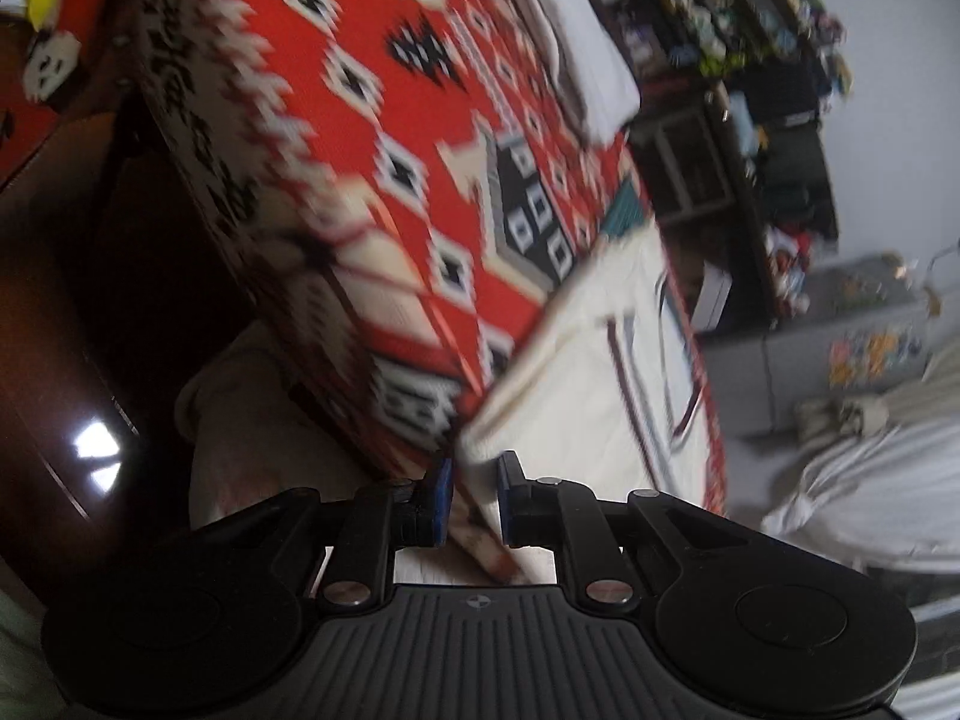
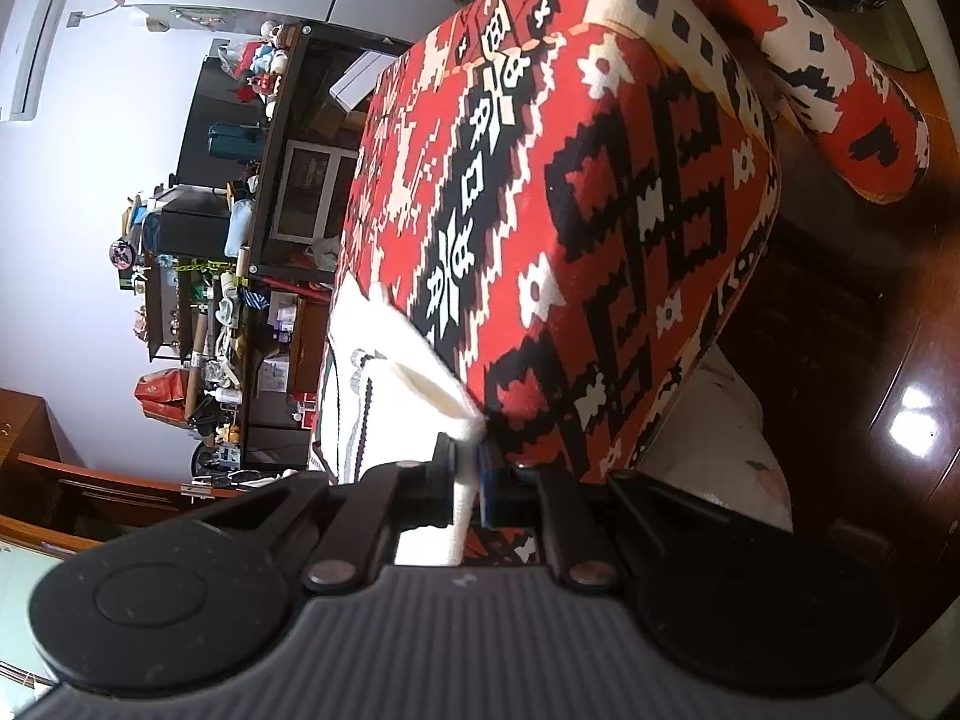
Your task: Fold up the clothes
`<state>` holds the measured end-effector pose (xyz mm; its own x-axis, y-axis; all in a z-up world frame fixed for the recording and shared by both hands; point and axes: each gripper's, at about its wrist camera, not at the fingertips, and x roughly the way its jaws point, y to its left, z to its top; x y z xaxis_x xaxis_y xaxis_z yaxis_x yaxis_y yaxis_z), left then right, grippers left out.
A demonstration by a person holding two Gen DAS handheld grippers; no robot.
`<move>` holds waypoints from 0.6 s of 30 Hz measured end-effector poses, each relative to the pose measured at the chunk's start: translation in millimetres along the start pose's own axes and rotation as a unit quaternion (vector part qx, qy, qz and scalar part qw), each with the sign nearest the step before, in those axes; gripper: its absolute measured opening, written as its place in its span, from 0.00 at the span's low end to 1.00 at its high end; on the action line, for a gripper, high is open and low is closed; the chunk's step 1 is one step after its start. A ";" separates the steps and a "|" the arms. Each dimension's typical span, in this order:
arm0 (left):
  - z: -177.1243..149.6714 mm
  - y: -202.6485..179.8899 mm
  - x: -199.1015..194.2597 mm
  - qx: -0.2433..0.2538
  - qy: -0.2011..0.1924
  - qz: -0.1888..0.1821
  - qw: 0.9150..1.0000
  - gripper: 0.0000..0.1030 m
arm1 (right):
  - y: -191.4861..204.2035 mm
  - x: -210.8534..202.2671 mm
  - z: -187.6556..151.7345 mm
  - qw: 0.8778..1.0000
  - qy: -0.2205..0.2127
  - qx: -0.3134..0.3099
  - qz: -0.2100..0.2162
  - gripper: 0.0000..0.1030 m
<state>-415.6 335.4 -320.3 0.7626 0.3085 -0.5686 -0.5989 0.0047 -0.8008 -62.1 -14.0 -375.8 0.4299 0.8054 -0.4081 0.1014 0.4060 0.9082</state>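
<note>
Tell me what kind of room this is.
Probably a lived-in room at home, a bedroom or living room. A bed or sofa under a red patterned cover fills the view, cluttered shelves of household items line the wall, and an air conditioner hangs high beside them.

Both wrist views look closely along tongs, sharing the patterned bed (image 1: 420, 150).

A: What's the surface?
B: Bed w/ red patterned cover (image 1: 384, 138), black & white motifs.
A: On it?
B: Cream garment w/ dark stripes (image 1: 600, 384) at its edge; white pillow (image 1: 576, 42) further back.
</note>
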 end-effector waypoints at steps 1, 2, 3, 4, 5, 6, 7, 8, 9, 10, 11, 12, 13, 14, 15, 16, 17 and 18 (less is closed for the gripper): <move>1.1 0.5 -1.5 0.001 -0.003 -0.006 1.000 0.13 | -0.6 -0.1 0.0 1.000 0.000 0.002 0.000 0.08; 1.4 0.5 -2.0 0.003 -0.003 -0.009 1.000 0.13 | -1.2 -0.1 -0.2 1.000 0.000 0.004 0.001 0.09; 0.2 -0.6 -0.3 0.007 -0.001 -0.010 1.000 0.13 | -2.0 0.0 -0.3 1.000 0.000 0.005 0.002 0.10; -0.9 -1.3 1.5 0.011 0.002 -0.009 1.000 0.14 | -3.0 0.2 -0.5 1.000 0.000 0.007 0.004 0.11; -1.8 -0.9 3.6 0.011 0.006 -0.008 1.000 0.15 | -3.4 0.2 -0.4 1.000 0.000 0.008 0.004 0.12; -2.8 -0.6 5.6 0.012 0.010 -0.006 1.000 0.17 | -3.2 0.0 -0.3 1.000 0.000 0.008 0.003 0.12; -3.7 -0.3 7.7 0.013 0.014 -0.005 1.000 0.18 | -3.0 -0.3 -0.2 1.000 0.000 0.008 0.002 0.12; -4.3 -0.1 9.1 0.013 0.015 -0.003 1.000 0.18 | -2.5 -0.7 0.1 1.000 0.000 0.007 0.002 0.12; -4.4 -0.2 9.3 0.013 0.013 -0.002 1.000 0.18 | -1.6 -1.1 0.5 1.000 0.000 0.005 0.001 0.12; -4.5 -0.3 8.9 0.014 0.010 -0.002 1.000 0.16 | -0.7 -1.6 0.9 1.000 0.000 0.004 0.001 0.12; -4.7 -0.7 7.1 0.015 0.006 -0.003 1.000 0.12 | 1.1 -1.9 1.1 1.000 -0.001 -0.001 -0.002 0.12; -4.9 -1.9 5.3 0.018 0.003 -0.003 1.000 0.09 | 3.7 -2.0 1.0 1.000 -0.003 -0.010 -0.006 0.10; -5.1 -4.6 3.3 0.025 -0.001 0.000 1.000 0.07 | 6.3 -2.2 1.0 1.000 -0.004 -0.018 -0.010 0.08; -5.1 -7.5 1.1 0.032 -0.004 0.003 0.999 0.07 | 8.9 -2.3 1.0 1.000 -0.005 -0.027 -0.015 0.06; -4.5 -9.9 -0.8 0.036 -0.005 0.006 0.999 0.06 | 11.7 -3.5 0.8 0.999 -0.007 -0.033 -0.018 0.06; -3.2 -10.9 -1.5 0.037 -0.003 0.008 0.999 0.06 | 14.8 -5.7 0.5 0.999 -0.008 -0.037 -0.019 0.06; -1.8 -11.9 -2.1 0.038 -0.001 0.010 0.999 0.06 | 17.1 -7.5 0.9 0.999 -0.008 -0.042 -0.021 0.06; -0.6 -12.5 -2.5 0.038 0.002 0.013 0.999 0.07 | 18.6 -9.0 1.8 0.999 -0.007 -0.047 -0.024 0.06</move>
<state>-409.9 333.9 -309.0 0.7469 0.3058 -0.5905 -0.6360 0.0696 -0.7685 -62.5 -14.4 -355.0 0.4394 0.7779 -0.4492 0.0371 0.4840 0.8743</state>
